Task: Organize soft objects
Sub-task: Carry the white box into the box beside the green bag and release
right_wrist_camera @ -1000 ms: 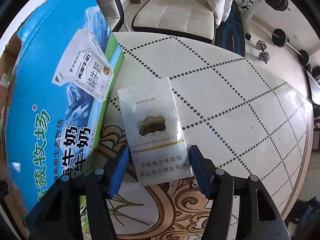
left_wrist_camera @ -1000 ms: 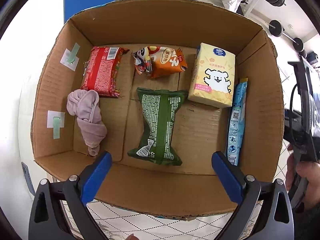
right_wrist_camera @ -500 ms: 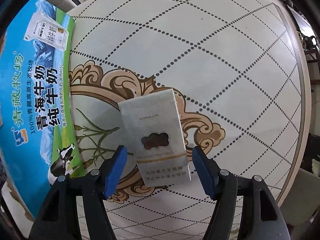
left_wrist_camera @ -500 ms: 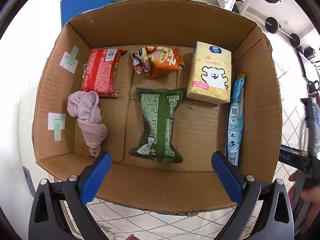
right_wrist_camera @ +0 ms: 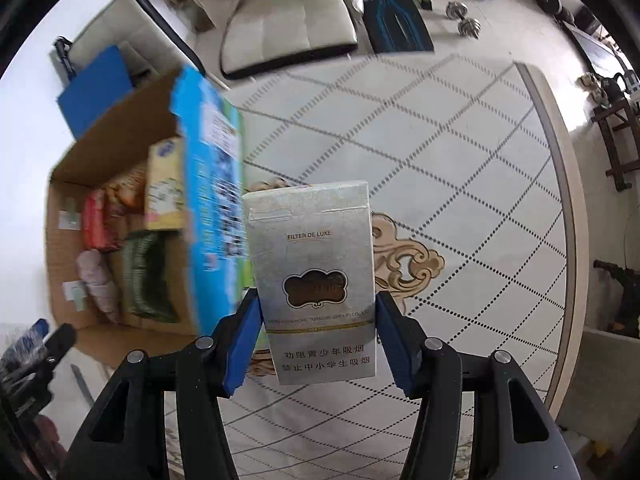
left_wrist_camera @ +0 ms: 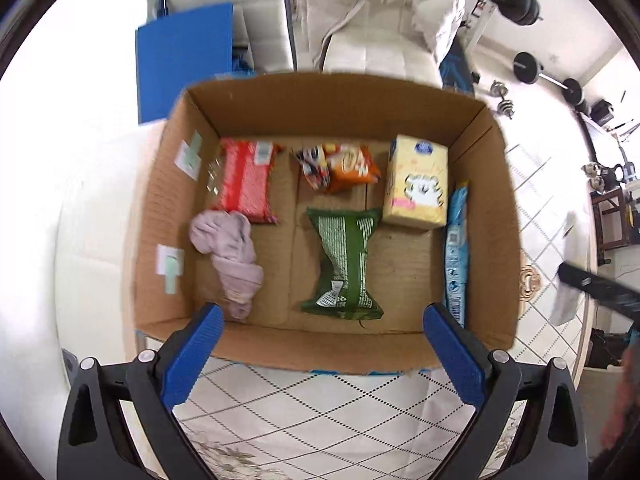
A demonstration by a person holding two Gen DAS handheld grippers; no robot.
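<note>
My right gripper (right_wrist_camera: 316, 344) is shut on a silver cigarette pack (right_wrist_camera: 314, 276) and holds it upright, high above the table. The cardboard box (left_wrist_camera: 496, 216) lies below my left gripper (left_wrist_camera: 320, 344), which is open and empty above the box's near wall. Inside the box are a pink cloth (left_wrist_camera: 232, 256), a red packet (left_wrist_camera: 246, 180), an orange snack bag (left_wrist_camera: 340, 166), a green packet (left_wrist_camera: 344, 260), a yellow tissue pack (left_wrist_camera: 416, 184) and a blue sachet (left_wrist_camera: 456, 248). The box also shows at left in the right wrist view (right_wrist_camera: 120, 216).
The round table (right_wrist_camera: 440, 160) has a white top with a dotted diamond pattern. A white chair with a coat (left_wrist_camera: 380, 20) stands behind the box. A blue board (left_wrist_camera: 184, 64) leans at the back left. Dumbbells (right_wrist_camera: 464, 20) lie on the floor.
My right gripper has lifted the cigarette pack off the table and raised it high. My left gripper has pulled back and up from the box.
</note>
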